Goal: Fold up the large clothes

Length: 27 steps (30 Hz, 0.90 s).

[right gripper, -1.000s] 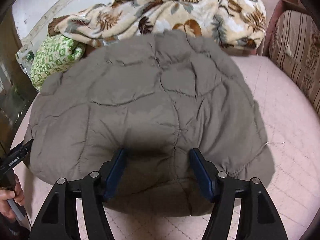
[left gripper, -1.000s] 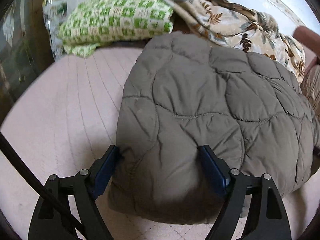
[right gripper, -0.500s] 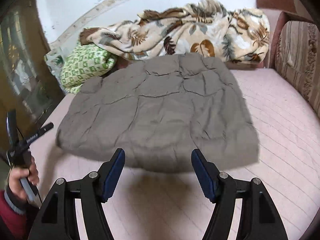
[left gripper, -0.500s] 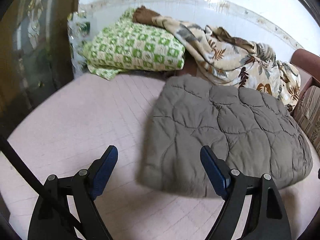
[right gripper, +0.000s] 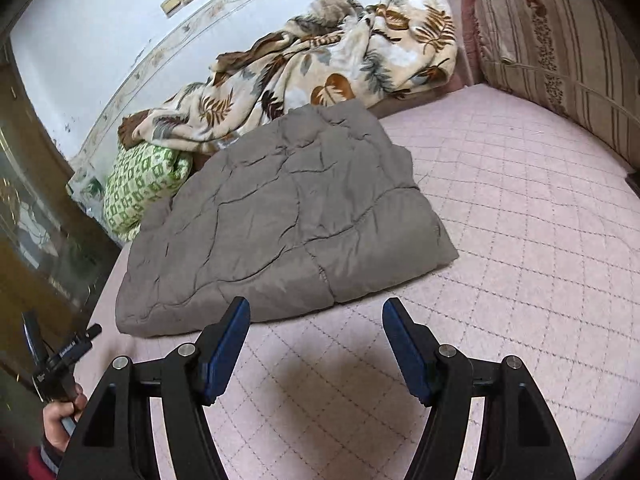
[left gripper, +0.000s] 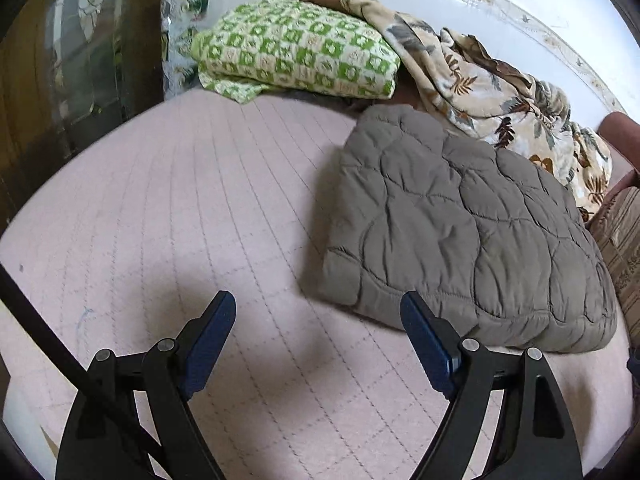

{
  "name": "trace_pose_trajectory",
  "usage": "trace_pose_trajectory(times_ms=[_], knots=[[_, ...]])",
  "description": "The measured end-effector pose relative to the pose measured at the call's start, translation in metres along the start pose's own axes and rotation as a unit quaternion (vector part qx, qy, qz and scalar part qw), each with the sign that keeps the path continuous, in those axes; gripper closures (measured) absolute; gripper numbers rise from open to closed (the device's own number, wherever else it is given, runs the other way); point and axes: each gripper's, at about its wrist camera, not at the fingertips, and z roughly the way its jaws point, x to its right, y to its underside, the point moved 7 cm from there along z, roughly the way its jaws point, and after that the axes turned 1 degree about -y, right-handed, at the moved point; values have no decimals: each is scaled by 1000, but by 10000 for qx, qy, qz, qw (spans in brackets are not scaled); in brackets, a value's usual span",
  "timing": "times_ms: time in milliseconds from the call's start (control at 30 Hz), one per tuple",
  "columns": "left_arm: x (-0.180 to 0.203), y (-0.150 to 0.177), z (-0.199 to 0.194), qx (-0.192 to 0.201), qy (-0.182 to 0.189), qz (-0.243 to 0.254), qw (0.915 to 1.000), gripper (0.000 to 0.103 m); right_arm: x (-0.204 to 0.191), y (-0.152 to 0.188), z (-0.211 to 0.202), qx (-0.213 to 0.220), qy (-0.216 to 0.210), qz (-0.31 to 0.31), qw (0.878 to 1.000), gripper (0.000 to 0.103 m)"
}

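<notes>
A grey-brown quilted garment (left gripper: pixel 464 228) (right gripper: pixel 280 224) lies folded into a thick flat block on the pink quilted bed cover (left gripper: pixel 200 208) (right gripper: pixel 520 248). My left gripper (left gripper: pixel 318 320) is open over bare cover, just short of the garment's near left corner, with nothing between its blue pads. In the right wrist view my right gripper (right gripper: pixel 316 324) is open too, a little back from the garment's near edge and holding nothing. At the lower left of that view a hand (right gripper: pixel 60 416) grips the handle of the left gripper.
A green-and-white checked folded blanket (left gripper: pixel 296 56) (right gripper: pixel 140 188) and a crumpled leaf-print blanket (left gripper: pixel 492 92) (right gripper: pixel 320 68) lie behind the garment along the wall. A striped cushion (right gripper: pixel 560 48) stands at the right. A dark wood-and-glass cabinet (left gripper: pixel 68 60) borders the left.
Both grippers have pulled back from the garment, which lay between their jaws a second ago. It now lies flat on the bed beyond the fingertips. The left view has swung leftwards.
</notes>
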Motion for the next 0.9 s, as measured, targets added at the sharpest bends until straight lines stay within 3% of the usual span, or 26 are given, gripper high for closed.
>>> trace_pose_trajectory(times_ms=[533,900], knots=[[2,1,-1,-32,78,14,10000,19,-8,3,-5,-13,-23,-233,9997,30],[3,-1,-3,-18,69,67,10000,19,10,-3,-10,91,-6,-4,10000,28]])
